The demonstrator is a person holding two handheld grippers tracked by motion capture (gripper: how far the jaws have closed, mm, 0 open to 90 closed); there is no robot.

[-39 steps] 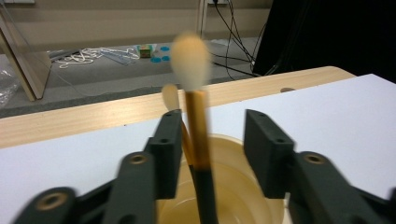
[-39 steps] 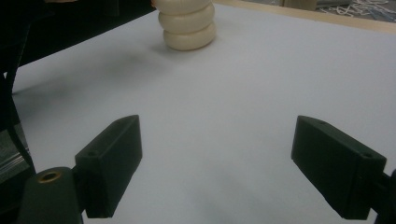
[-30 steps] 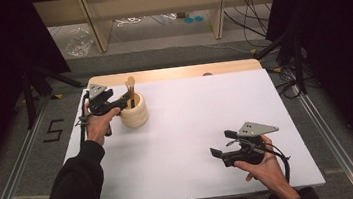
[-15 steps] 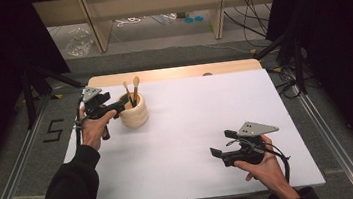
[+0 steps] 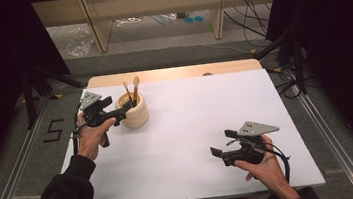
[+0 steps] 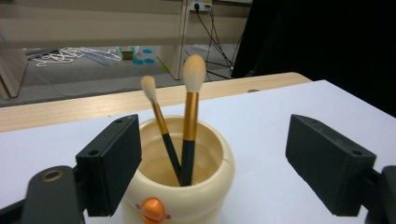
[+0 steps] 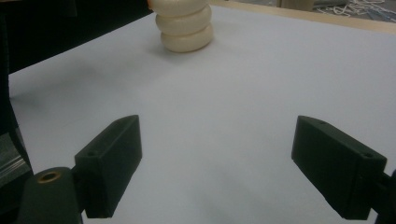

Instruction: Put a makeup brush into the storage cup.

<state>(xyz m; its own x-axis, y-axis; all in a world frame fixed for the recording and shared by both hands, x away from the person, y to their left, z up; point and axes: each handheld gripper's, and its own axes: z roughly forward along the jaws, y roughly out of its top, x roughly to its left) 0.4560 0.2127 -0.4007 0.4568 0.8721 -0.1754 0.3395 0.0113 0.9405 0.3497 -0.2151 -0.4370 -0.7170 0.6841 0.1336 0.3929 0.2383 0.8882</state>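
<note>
Two brushes are standing in the cream pot at the far left of the white worktop, bristles up, their handles crossing inside the rim, so the loading of that pot is looking done as far as these pictures are showing. You are holding your left hand-held gripper just beside the pot, on its left in the high view; its jaws have just been opening and are now standing wide and released, with the pot sitting between them in the left gripper view and neither pad pressing on it or on a brush. You are keeping your right hand-held gripper well apart, low over the bare worktop near its right front, jaws spread and grasping nothing, the pot showing far off in its own view. Nothing else is lying on the worktop to be picked up, so what is remaining seems to be drawing the left hand clear.
</note>
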